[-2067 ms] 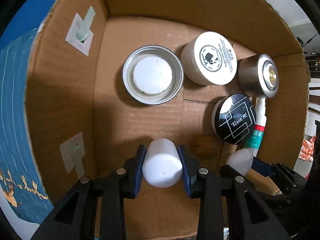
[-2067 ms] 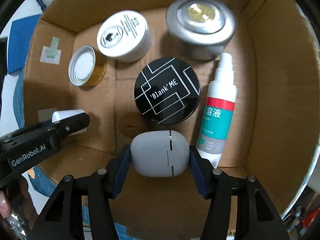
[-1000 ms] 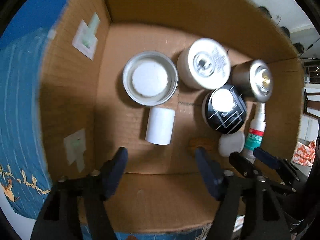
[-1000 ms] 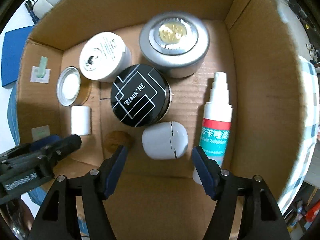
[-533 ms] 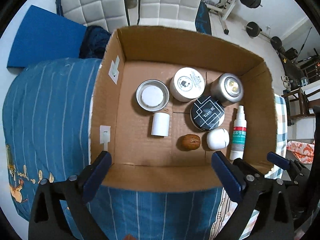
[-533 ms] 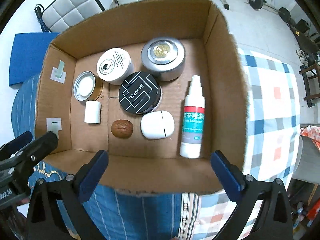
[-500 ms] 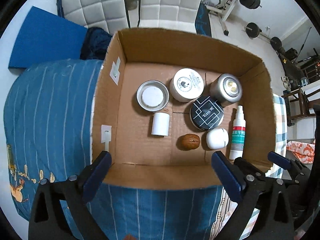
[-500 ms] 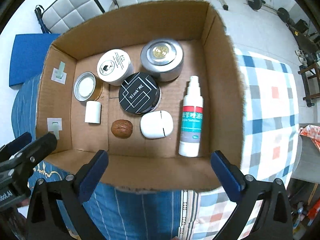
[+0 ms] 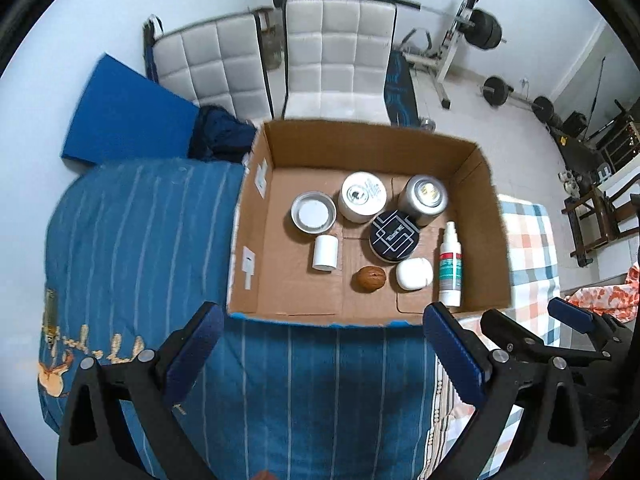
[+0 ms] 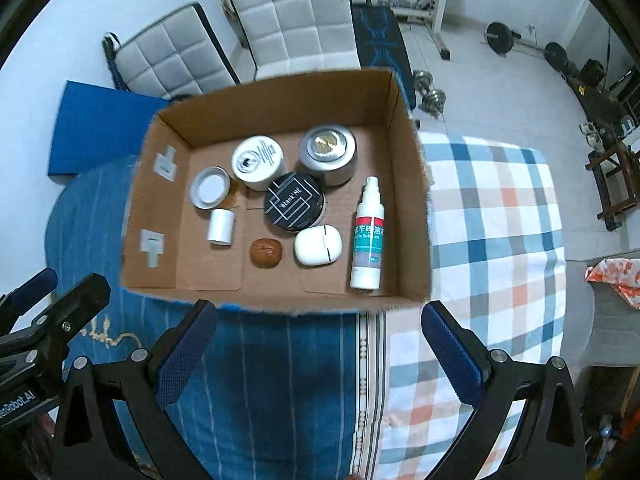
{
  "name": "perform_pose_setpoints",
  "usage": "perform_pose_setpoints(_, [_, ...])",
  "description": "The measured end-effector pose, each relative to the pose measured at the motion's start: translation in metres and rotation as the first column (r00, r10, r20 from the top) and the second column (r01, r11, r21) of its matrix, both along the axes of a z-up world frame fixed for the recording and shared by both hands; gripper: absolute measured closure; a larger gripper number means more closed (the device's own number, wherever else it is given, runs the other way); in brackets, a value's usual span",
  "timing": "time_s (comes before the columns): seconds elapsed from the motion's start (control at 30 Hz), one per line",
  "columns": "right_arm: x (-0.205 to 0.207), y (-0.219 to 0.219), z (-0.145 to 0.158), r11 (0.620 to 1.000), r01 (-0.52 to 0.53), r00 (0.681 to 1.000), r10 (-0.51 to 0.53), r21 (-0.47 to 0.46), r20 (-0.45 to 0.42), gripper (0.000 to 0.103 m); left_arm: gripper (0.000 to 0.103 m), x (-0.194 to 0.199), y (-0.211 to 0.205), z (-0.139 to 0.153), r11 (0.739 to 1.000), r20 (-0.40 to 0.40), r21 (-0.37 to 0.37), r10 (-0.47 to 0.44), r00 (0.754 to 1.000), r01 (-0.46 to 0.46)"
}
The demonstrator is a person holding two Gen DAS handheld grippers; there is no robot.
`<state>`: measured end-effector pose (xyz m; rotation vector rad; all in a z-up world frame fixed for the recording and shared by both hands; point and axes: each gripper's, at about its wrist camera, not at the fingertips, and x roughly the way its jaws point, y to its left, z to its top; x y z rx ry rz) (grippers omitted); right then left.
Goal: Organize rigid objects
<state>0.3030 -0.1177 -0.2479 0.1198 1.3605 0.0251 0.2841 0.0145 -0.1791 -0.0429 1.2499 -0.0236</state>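
An open cardboard box [image 9: 494,240] [image 10: 412,216] sits on a bed. Inside lie a small white cylinder [image 9: 325,252] [image 10: 221,227], a white rounded case [image 9: 414,274] [image 10: 318,246], a walnut [image 9: 371,279] [image 10: 265,253], a spray bottle [image 9: 450,268] [image 10: 368,236], a black "Blank ME" tin [image 9: 395,235] [image 10: 294,203], a white jar [image 9: 362,197] [image 10: 257,163], a silver tin [image 9: 426,199] [image 10: 328,155] and an open metal lid [image 9: 313,213] [image 10: 210,193]. My left gripper [image 9: 320,354] and right gripper [image 10: 318,354] are open and empty, high above the bed in front of the box.
The bed has a blue striped cover [image 9: 132,248] on the left and a checked cover [image 10: 492,220] on the right. Behind the box stand white padded chairs [image 9: 336,64], a blue mat [image 10: 100,128] and gym weights [image 9: 480,32] on the floor.
Both grippers have let go of the white cylinder and the white case inside the box, opened wide, and pulled up and back out of the box.
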Motion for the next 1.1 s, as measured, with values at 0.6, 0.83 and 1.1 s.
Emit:
perform_pose_setpoints(0.6, [-0.141,-0.019,0.146,1.000,0.003,0.977,0.000,-0.011,0.213,0.000,0.000,-0.120,-0.005,0.129,1.000,0.220,-0.016,-0.018,0.975,0.022])
perform_pose_setpoints(0.83, [-0.182,-0.015,0.189,1.000,-0.012,0.959,0.014,-0.012,0.283,0.000,0.000,-0.153,-0.004,0.162,0.999,0.277,-0.020,-0.023,0.961,0.030])
perform_pose_setpoints(1.1, [-0.199,-0.016,0.209,1.000,0.003,0.949,0.000,-0.012,0.315,0.000,0.000,-0.175,0.006,0.181,1.000,0.314,-0.022,0.010,0.949,-0.004])
